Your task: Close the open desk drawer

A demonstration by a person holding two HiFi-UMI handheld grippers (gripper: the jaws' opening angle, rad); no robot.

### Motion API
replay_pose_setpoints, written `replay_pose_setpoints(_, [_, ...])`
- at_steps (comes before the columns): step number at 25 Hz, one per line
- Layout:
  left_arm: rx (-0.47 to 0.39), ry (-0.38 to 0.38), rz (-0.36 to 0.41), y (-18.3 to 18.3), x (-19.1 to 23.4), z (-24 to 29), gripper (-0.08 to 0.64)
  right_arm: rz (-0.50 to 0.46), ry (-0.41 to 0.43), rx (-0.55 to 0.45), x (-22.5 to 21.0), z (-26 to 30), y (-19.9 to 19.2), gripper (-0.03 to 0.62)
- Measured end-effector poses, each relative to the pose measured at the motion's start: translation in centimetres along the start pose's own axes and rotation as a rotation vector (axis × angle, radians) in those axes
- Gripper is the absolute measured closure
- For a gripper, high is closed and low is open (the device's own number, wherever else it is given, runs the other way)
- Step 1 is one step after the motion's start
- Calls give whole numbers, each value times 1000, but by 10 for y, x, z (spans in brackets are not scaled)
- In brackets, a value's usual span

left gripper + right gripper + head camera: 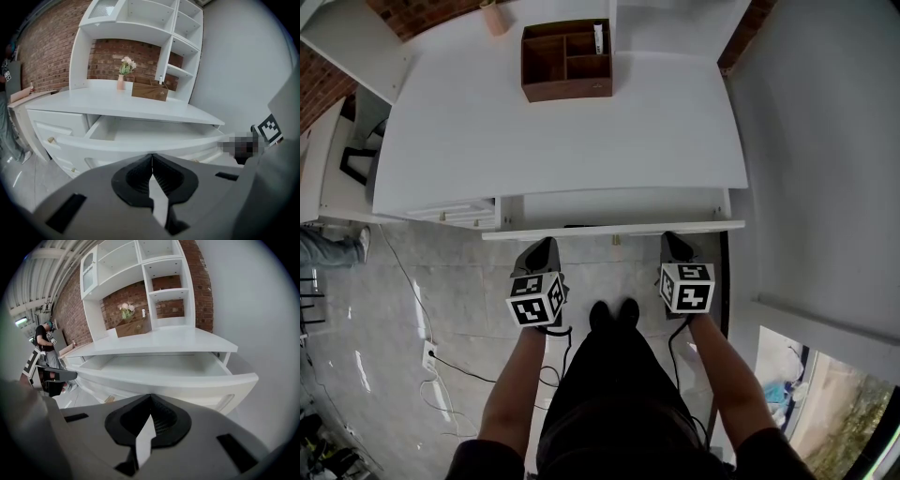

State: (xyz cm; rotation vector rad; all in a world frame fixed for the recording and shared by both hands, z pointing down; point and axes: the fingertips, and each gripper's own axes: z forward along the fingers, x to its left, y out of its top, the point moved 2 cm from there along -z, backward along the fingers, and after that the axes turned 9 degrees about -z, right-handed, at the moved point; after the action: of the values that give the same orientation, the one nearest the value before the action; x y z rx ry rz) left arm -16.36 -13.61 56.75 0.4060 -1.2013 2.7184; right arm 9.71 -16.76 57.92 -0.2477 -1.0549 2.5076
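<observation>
Jaws of the left gripper (152, 159) are pressed together at the tips with nothing between them. They point at the front of the open drawer (609, 231), left of its middle and just beside it; whether they touch cannot be told.

At the left of the head view, small side drawers (455, 214) sit under the surface (562, 141). Grey floor (459, 281) lies open below them, crossed by a thin cable (411, 291). The drawer's front edge runs as a thin white strip across the middle of the frame, pulled well out from the surface edge. Its inside shows a white bottom and walls. Between that strip and the person's shoes (614, 314) the floor is free.

In the upper middle a wooden box (567, 82) stands on the surface, and a white item (598, 37) stands upright in its upper right compartment.

The right gripper (150, 399) also has its jaws closed on nothing, just beside the drawer front near its right end. A white wall (825, 169) stands close past that end.
</observation>
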Motion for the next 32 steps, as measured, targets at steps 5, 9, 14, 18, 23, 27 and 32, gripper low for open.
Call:
replay_pose_setpoints(5, [-18, 2, 6, 10, 1, 9, 549, -38, -9, -2, -4, 9, 10, 588])
replay_pose_setpoints(9, [-27, 2, 7, 19, 1, 18, 549, -46, -16, -9, -8, 16, 18, 588])
replay_pose_setpoints(14, [-39, 10, -32, 28, 4, 28, 549, -33, -30, -17, -12, 26, 27, 588])
replay_pose_setpoints(18, [-45, 11, -38, 35, 3, 34, 549, -41, -32, -22, -16, 31, 33, 588])
replay_pose_setpoints(23, [-58, 19, 0, 43, 5, 43, 549, -36, -35, -28, -19, 40, 42, 588])
replay_pose_setpoints(27, [-60, 18, 5, 49, 5, 50, 549, -50, -36, -27, -23, 46, 47, 588])
replay_pose_setpoints(32, [-61, 22, 3, 56, 7, 57, 549, -64, -38, -30, -25, 54, 53, 588])
